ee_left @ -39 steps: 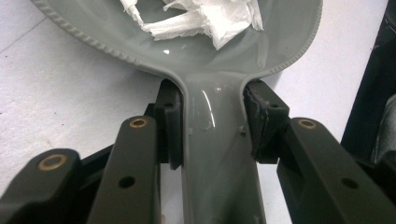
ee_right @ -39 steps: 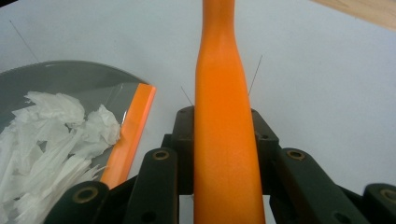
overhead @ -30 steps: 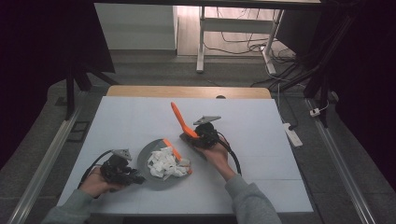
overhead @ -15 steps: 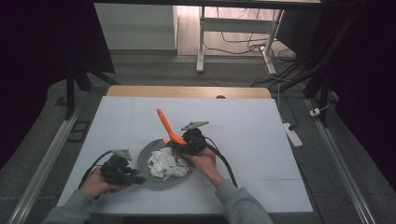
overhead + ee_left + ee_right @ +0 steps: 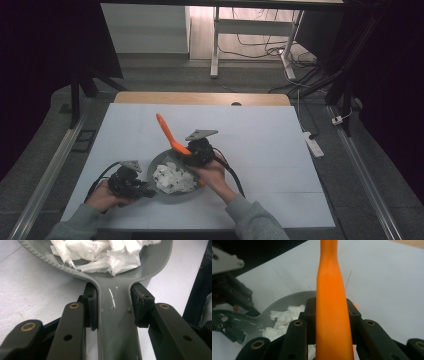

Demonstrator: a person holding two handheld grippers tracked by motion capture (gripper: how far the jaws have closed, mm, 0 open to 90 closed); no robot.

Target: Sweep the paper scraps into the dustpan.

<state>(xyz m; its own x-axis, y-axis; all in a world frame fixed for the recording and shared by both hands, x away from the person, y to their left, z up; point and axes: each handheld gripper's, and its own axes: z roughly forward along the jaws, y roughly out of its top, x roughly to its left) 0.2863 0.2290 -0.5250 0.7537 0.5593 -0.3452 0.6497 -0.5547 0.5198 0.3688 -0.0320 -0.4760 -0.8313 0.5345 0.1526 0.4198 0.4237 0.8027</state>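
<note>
1. Left gripper [image 5: 131, 184] first: we see it low on the table [image 5: 280, 150], at about 8 o'clock from the table's centre, its jaws clamped on the grey handle [image 5: 113, 322] of a pan.
2. From the left gripper view we get the pads [image 5: 91, 306] pressed against both sides of that handle, just where it widens into the grey pan [image 5: 155, 267].
3. We find the pan [image 5: 159, 165] sitting flat on the white table surface, in the near half and a little left of centre, with the handle pointing toward 8 o'clock.
4. Inside it we spot a heap of torn white paper [image 5: 172, 179]; the left gripper view shows the shreds [image 5: 107, 255] piled well within the rim.
5. Over to the right gripper [image 5: 196, 156]: it hangs at the pan's 1 o'clock edge, closed around an orange spatula [image 5: 169, 134].
6. We watch the spatula's free end slant up and away toward 11 o'clock, above the table.
7. In the right gripper view, the orange shaft [image 5: 331, 315] runs straight up between the two jaws, held snugly on both sides.
8. Beyond it we catch the pan's bowl [image 5: 284, 305] with paper [image 5: 287, 315] in it.
</note>
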